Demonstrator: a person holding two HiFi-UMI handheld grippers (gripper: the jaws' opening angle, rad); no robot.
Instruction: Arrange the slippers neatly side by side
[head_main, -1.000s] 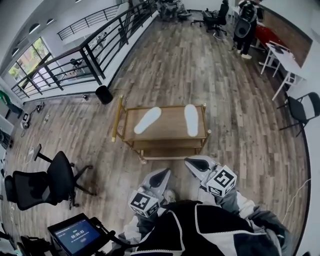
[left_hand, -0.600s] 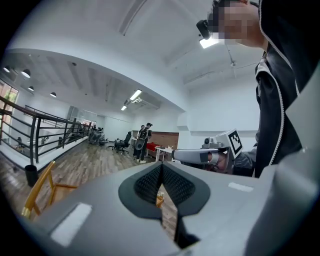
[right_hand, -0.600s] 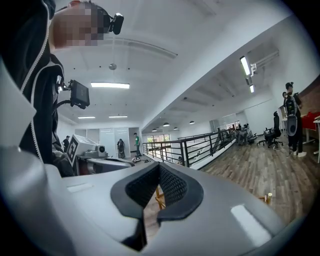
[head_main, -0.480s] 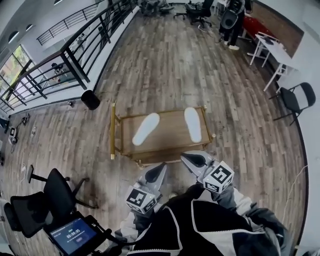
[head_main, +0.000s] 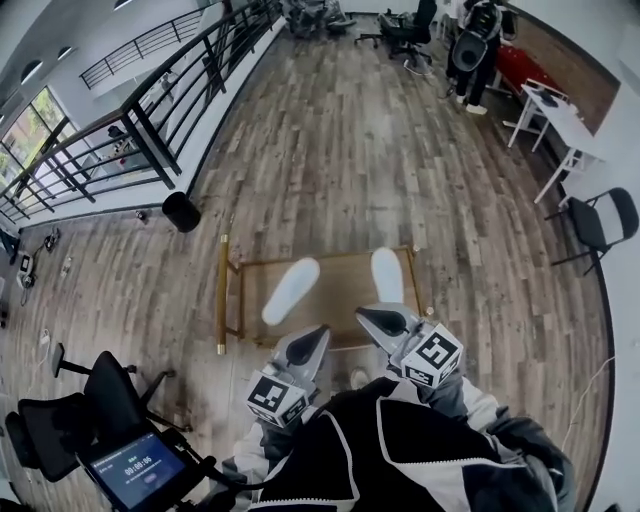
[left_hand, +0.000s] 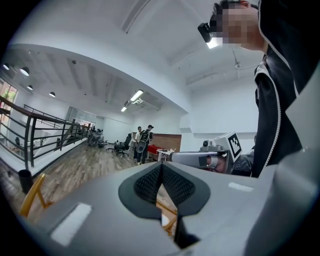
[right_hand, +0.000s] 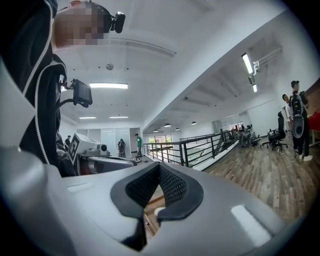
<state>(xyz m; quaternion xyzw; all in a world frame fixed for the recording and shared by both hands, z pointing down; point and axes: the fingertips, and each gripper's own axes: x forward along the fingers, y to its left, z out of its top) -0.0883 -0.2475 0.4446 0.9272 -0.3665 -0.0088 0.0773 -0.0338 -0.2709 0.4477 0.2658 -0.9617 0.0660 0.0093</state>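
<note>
Both my jaws are clenched, empty. The 2 slippers (head_main: 291, 290) look light, floppy; I'd pinch each heel edge.

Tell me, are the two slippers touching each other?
Apart. The head view shows bare table top between the tilted slipper and the straight slipper.

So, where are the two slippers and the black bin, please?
left slipper (head_main: 291, 291): head view, middle of its white surface.
right slipper (head_main: 387, 275): head view, middle of its visible part.
black bin (head_main: 181, 211): head view, its top.
</note>
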